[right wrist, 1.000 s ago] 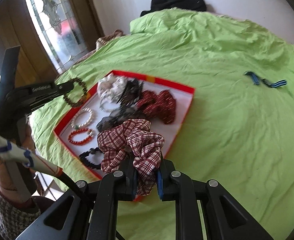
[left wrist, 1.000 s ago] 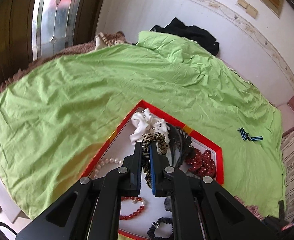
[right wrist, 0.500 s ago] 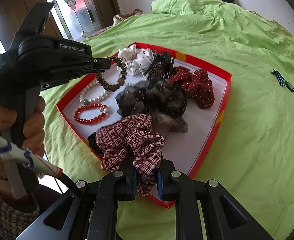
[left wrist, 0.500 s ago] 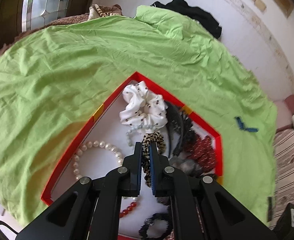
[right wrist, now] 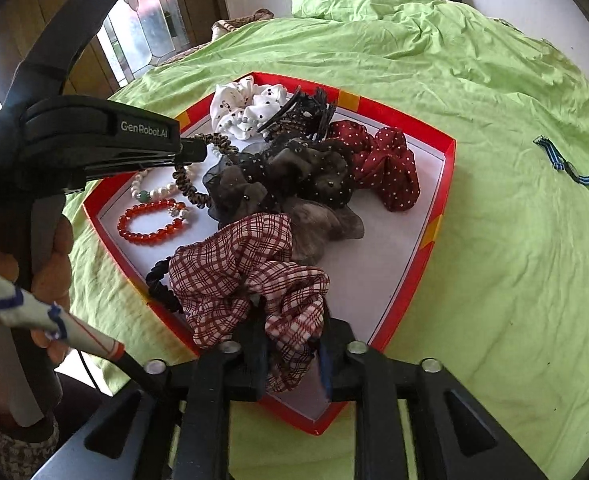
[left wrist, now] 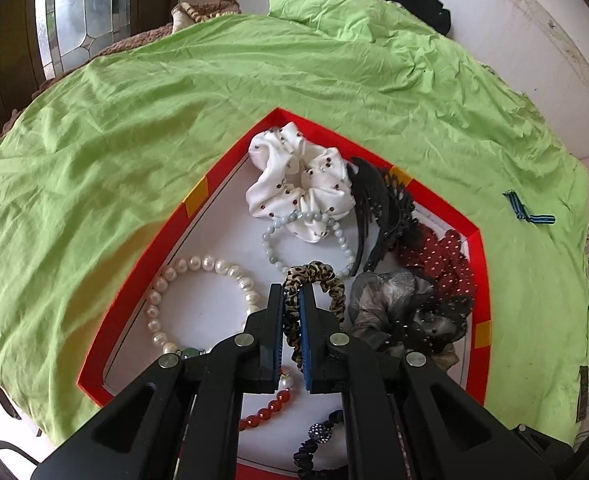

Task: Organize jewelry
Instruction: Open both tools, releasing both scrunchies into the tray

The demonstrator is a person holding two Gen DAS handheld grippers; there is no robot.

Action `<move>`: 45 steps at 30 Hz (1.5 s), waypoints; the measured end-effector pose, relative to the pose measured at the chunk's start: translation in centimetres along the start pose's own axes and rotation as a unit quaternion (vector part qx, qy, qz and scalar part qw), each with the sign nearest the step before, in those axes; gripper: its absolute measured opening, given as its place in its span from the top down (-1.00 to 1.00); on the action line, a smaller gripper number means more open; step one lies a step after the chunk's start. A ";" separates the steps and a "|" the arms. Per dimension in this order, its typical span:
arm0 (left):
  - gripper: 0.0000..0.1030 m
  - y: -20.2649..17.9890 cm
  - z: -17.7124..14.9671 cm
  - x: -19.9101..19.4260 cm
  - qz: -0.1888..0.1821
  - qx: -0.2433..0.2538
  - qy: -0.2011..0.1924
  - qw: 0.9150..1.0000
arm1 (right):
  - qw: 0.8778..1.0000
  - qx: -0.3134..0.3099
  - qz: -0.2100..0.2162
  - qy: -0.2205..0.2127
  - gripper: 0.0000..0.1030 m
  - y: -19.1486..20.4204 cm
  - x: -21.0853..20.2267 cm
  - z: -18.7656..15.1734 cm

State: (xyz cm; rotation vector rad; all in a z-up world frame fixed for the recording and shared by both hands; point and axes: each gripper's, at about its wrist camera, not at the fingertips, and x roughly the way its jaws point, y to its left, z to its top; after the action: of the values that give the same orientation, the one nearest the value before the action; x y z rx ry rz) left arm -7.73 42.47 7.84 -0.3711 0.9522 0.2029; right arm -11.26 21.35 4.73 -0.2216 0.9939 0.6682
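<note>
While left tongs (left wrist: pixel 291 300) pinch the leopard band (left wrist: pixel 314 276), right tongs (right wrist: pixel 290 354) are opening around the plaid scrunchie (right wrist: pixel 250 276).

Bright daylight from the window (left wrist: pixel 82 8); soft shadows, strong fisheye curving, dark corners, blur on right gripper (right wrist: pixel 292 356)

A lime-green sheet (left wrist: pixel 134 140) filled the frame. At centre sat a red tray (left wrist: pixel 134 300) with yellow patches and a white floor. In it lay a white dotted scrunchie (left wrist: pixel 298 184), a leopard-print hair tie (left wrist: pixel 318 276), a dark-red polka-dot scrunchie (right wrist: pixel 382 160), a red-and-white plaid scrunchie (right wrist: pixel 246 276), and an orange-red bead bracelet (right wrist: pixel 150 224).
</note>
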 end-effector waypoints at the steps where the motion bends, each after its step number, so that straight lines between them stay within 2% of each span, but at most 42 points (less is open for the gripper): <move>1: 0.86 -0.1 0.1 -0.1 -0.004 0.001 -0.003 1.000 | 1.000 -0.001 0.000 -0.003 0.17 0.0 -0.3 0.1; 4: 0.73 -0.4 0.1 -0.9 -0.025 0.004 -0.016 1.000 | 1.000 -0.005 0.002 -0.018 -0.07 0.1 -1.7 0.2; 6: 0.42 -0.6 0.1 -1.5 -0.039 0.005 -0.028 0.999 | 1.000 -0.011 0.003 -0.027 -0.20 0.3 -2.8 0.2; 9: 0.21 -1.1 0.1 -2.7 -0.061 0.010 -0.052 0.997 | 0.999 -0.021 0.001 -0.038 -0.27 0.5 -4.1 0.2; 13: 0.09 -1.8 0.0 -4.0 -0.084 0.014 -0.076 0.993 | 0.999 -0.026 -0.008 -0.043 -0.30 0.3 -5.0 -0.1; 16: 0.08 -1.8 0.0 -4.8 -0.071 0.013 -0.097 0.993 | 0.998 -0.014 -0.005 -0.055 -0.29 -0.1 -5.8 -0.6; 17: 0.08 -1.7 0.0 -5.1 -0.059 0.012 -0.107 0.992 | 0.998 -0.013 -0.003 -0.058 -0.26 0.0 -5.9 -0.7; 19: 0.07 -1.5 0.0 -5.7 -0.039 0.007 -0.124 0.992 | 0.998 -0.020 0.004 -0.053 0.29 0.5 -5.4 -0.7; 21: 0.05 -1.3 0.1 -6.3 -0.022 0.001 -0.140 0.990 | 0.999 -0.027 0.019 -0.031 0.44 1.2 -4.2 -0.5; 23: 0.03 -1.0 0.2 -6.6 -0.009 -0.002 -0.153 0.988 | 0.999 -0.035 0.021 -0.020 0.48 1.9 -2.9 -0.5; 29: -0.15 -0.1 0.1 -7.5 0.024 -0.007 -0.184 0.983 | 0.999 -0.031 -0.015 0.007 0.48 1.3 0.4 0.2; 35: -0.21 -0.3 -0.1 -8.0 0.053 0.002 -0.207 0.977 | 0.999 0.011 0.018 -0.030 0.46 -0.4 -2.9 0.5; 37: -0.28 -0.7 -0.3 -8.5 0.070 0.006 -0.225 0.972 | 0.998 0.021 0.016 -0.048 0.29 -0.9 -4.5 0.3; 38: -0.39 -1.0 -0.5 -8.9 0.084 0.009 -0.240 0.967 | 0.998 0.027 0.015 -0.055 0.25 -1.2 -5.1 0.1; 40: -0.58 -1.6 -1.3 -10.2 0.133 0.016 -0.285 0.949 | 0.997 0.046 0.013 -0.063 0.21 -2.3 -6.4 -0.6; 42: -0.85 -2.1 -2.1 -11.5 0.162 0.016 -0.318 0.934 | 0.996 0.062 0.011 -0.063 0.21 -3.4 -7.3 -1.5; 44: -0.99 -2.5 -3.3 -13.6 0.175 0.008 -0.357 0.917 | 0.996 0.069 0.001 -0.062 0.21 -4.3 -7.8 -2.4; 45: -1.00 -2.5 -3.7 -14.3 0.177 0.003 -0.366 0.914 | 0.995 0.074 -0.005 -0.063 0.21 -4.7 -8.2 -3.0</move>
State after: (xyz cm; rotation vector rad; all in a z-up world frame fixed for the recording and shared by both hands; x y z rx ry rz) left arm -17.81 38.59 18.21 -0.0878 0.2648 0.6225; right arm -13.47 12.87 9.36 -0.0546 0.9164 0.5894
